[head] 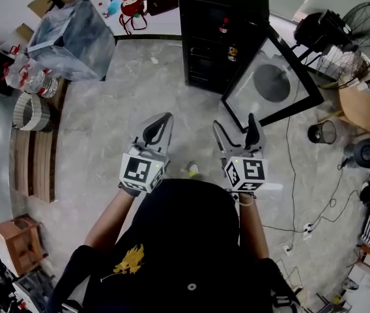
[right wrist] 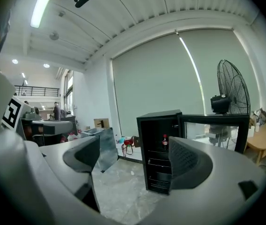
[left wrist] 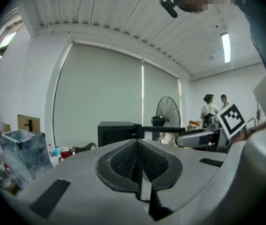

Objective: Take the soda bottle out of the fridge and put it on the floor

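The black fridge (head: 221,31) stands at the far side of the floor, its glass door (head: 273,83) swung open to the right. A dark soda bottle with a red cap (head: 224,26) stands upright on an upper shelf; the right gripper view also shows the bottle (right wrist: 165,142) inside the fridge (right wrist: 161,149). Both grippers are held side by side well short of the fridge. My left gripper (head: 157,132) has its jaws shut with nothing between them, as the left gripper (left wrist: 137,161) view confirms. My right gripper (head: 237,134) is open and empty, and the right gripper (right wrist: 134,158) points at the fridge.
A standing fan (head: 357,28) and a wooden table (head: 361,106) are at the right, with a small black bin (head: 322,132) and cables on the floor. A clear plastic bag (head: 74,28) and water bottles (head: 32,77) sit at the left. A small object (head: 191,169) lies by my feet.
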Action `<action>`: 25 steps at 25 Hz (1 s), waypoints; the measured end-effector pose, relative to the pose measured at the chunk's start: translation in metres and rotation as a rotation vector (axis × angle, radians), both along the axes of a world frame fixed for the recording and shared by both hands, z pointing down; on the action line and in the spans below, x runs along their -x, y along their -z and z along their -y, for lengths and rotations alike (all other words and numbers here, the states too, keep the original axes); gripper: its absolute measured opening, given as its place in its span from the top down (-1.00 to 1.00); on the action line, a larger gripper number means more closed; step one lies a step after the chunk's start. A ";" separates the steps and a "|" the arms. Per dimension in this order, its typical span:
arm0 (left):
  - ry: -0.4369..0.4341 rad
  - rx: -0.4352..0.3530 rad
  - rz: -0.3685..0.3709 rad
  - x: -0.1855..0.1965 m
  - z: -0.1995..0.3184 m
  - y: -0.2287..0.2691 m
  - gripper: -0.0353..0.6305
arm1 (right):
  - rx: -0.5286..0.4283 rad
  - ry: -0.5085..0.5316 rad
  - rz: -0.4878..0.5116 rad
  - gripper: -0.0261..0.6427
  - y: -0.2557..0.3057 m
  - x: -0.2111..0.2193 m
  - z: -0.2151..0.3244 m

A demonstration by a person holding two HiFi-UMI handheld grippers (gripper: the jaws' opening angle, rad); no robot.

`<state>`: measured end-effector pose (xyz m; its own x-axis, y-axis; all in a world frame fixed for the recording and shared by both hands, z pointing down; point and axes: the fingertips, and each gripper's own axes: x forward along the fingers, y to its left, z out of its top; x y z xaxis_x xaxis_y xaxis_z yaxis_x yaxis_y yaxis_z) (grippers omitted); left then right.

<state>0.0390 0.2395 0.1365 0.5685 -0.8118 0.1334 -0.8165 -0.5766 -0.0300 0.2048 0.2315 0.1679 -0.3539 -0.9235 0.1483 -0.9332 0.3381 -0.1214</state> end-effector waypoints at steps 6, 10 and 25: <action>0.060 0.046 0.003 0.034 0.017 0.000 0.84 | 0.041 0.030 -0.007 -0.38 -0.005 0.020 0.026; 0.083 0.069 -0.008 0.059 0.045 -0.005 0.84 | 0.086 0.028 -0.041 -0.39 -0.007 0.037 0.050; 0.042 0.011 -0.115 0.109 0.163 -0.005 0.84 | 0.142 -0.096 -0.106 -0.39 -0.022 0.055 0.157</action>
